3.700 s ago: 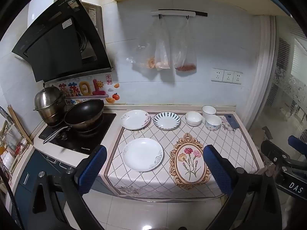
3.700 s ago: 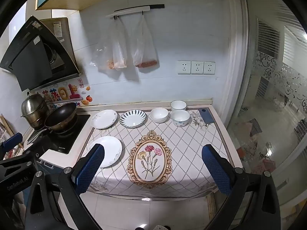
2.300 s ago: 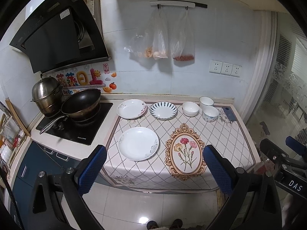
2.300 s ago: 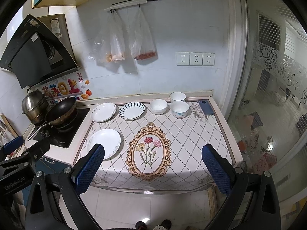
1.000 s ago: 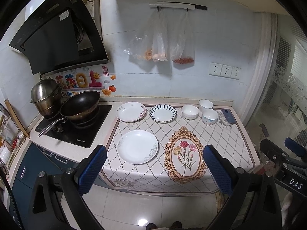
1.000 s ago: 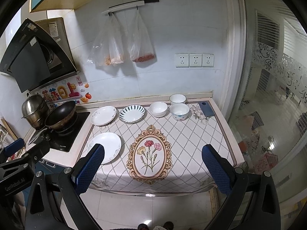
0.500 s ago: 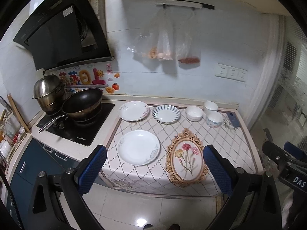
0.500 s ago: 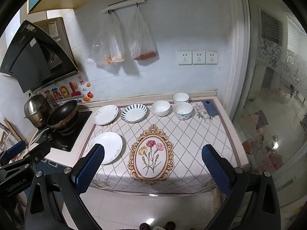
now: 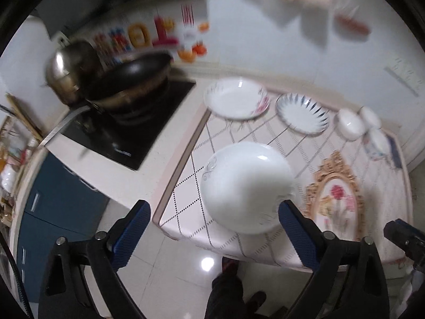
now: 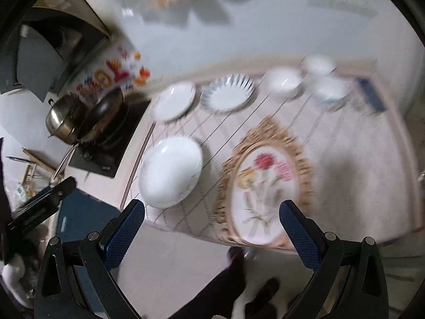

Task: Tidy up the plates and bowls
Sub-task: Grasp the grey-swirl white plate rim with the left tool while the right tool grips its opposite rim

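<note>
Kitchen bench [image 9: 186, 186] wearing a diamond-check cloth, with a wok [image 9: 127, 79] sitting far left. Three plates [image 9: 247, 188] and three bowls [image 9: 349, 125] are sitting there. Left gripper [image 9: 213, 228] and right gripper [image 10: 211, 228] are both hanging wide, holding nothing.

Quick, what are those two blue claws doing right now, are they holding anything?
Left gripper: open, holding nothing, short of the big white plate.
Right gripper: open, holding nothing, off the counter's front edge.

Black wok [image 9: 127, 77] and steel pot [image 9: 67, 69] on cooktop [image 9: 127, 130].
</note>
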`<move>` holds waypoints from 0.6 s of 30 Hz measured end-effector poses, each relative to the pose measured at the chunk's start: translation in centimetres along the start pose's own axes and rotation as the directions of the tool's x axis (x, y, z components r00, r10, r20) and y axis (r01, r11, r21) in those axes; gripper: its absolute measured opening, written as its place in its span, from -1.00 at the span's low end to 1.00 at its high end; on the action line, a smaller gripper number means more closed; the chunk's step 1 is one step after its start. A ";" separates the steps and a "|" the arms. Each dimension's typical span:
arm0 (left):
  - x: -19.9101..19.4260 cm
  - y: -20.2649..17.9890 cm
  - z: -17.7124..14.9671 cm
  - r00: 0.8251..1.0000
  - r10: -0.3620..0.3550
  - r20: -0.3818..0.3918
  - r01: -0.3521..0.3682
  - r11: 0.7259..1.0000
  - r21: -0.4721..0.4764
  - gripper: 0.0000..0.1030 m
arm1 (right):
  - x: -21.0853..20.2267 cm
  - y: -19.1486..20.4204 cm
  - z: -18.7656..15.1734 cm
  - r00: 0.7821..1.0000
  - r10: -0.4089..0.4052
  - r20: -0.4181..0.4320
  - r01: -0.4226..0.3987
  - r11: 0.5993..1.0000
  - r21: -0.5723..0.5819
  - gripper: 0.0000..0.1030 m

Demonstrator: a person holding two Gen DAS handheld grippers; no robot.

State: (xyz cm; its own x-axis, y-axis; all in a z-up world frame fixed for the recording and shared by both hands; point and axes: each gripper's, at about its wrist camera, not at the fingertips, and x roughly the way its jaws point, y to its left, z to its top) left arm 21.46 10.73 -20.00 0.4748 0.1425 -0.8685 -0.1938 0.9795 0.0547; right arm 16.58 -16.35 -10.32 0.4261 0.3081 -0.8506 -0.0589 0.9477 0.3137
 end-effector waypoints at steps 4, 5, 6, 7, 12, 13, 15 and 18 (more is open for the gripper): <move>7.7 1.4 1.8 0.992 -0.047 -0.119 0.050 0.999 0.021 0.65 | 10.6 -0.6 2.7 0.981 0.114 -0.154 -0.102 0.991 0.089 0.99; 9.9 1.9 2.3 0.986 -0.063 -0.156 0.066 0.998 0.019 0.58 | 13.2 -0.8 3.3 0.975 0.128 -0.184 -0.107 0.987 0.122 0.98; 11.9 2.2 2.6 0.980 -0.068 -0.188 0.074 0.997 0.023 0.44 | 15.4 -1.0 3.9 0.970 0.138 -0.198 -0.111 0.984 0.142 0.97; 13.2 2.4 2.8 0.973 -0.081 -0.214 0.088 0.996 0.023 0.29 | 17.7 -1.0 4.4 0.966 0.151 -0.212 -0.117 0.979 0.165 0.93; 19.0 2.9 3.8 0.941 -0.129 -0.311 0.152 0.987 0.051 0.08 | 26.1 -0.8 5.8 0.935 0.170 -0.312 -0.096 0.966 0.239 0.51; 19.8 2.9 3.9 0.936 -0.138 -0.324 0.166 0.984 0.058 0.05 | 27.4 -0.6 6.0 0.933 0.154 -0.327 -0.077 0.969 0.234 0.42; 21.1 2.9 4.0 0.920 -0.167 -0.355 0.199 0.978 0.056 -0.17 | 29.0 -0.2 6.1 0.927 0.144 -0.347 -0.067 0.972 0.225 0.26; 22.2 2.6 3.8 0.903 -0.185 -0.389 0.226 0.972 0.062 -0.45 | 30.9 0.2 5.9 0.914 0.138 -0.380 -0.056 0.974 0.219 -0.31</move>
State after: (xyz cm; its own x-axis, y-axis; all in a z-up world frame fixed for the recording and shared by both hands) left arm 34.76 17.00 -37.26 0.1309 -0.1080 -0.9855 -0.0279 0.9933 -0.1125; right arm 35.06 -7.14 -34.03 0.0381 0.4440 -0.8952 0.1166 0.8878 0.4453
